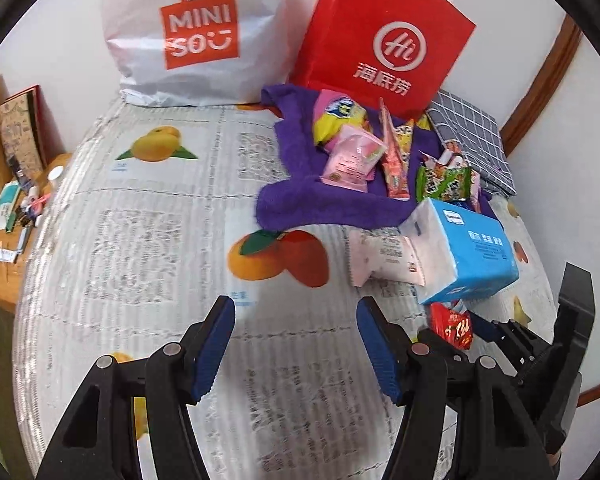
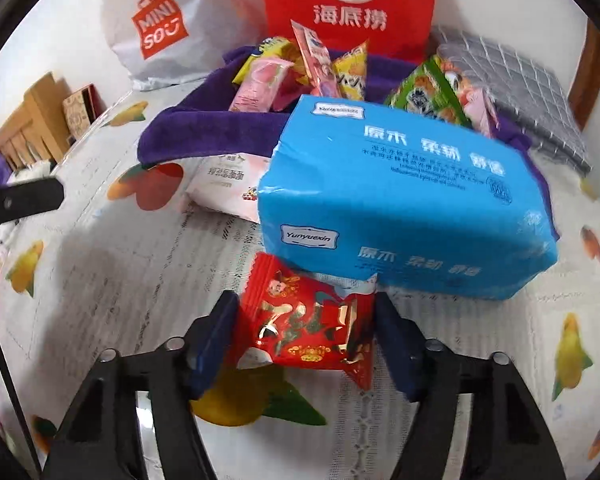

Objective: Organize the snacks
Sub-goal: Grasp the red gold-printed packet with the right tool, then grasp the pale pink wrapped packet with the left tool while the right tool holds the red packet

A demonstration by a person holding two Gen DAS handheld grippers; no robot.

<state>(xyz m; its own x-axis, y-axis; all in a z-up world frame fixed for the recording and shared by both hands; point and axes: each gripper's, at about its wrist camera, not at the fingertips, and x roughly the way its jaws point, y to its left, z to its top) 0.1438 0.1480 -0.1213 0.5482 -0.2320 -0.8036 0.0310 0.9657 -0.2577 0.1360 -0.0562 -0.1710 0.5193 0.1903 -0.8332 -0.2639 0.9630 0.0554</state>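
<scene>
Crinkled red-and-gold snack packet, foil ends

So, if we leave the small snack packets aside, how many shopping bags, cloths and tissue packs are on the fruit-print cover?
Shopping bags: 2 (white bag, red bag)
Cloths: 2 (purple towel, grey checked cloth)
Tissue packs: 1 (blue tissue pack)
Total: 5

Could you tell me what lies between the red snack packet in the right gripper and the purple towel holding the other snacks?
A blue tissue pack lies there beside a white-pink packet, clearest in the right wrist view.
</scene>
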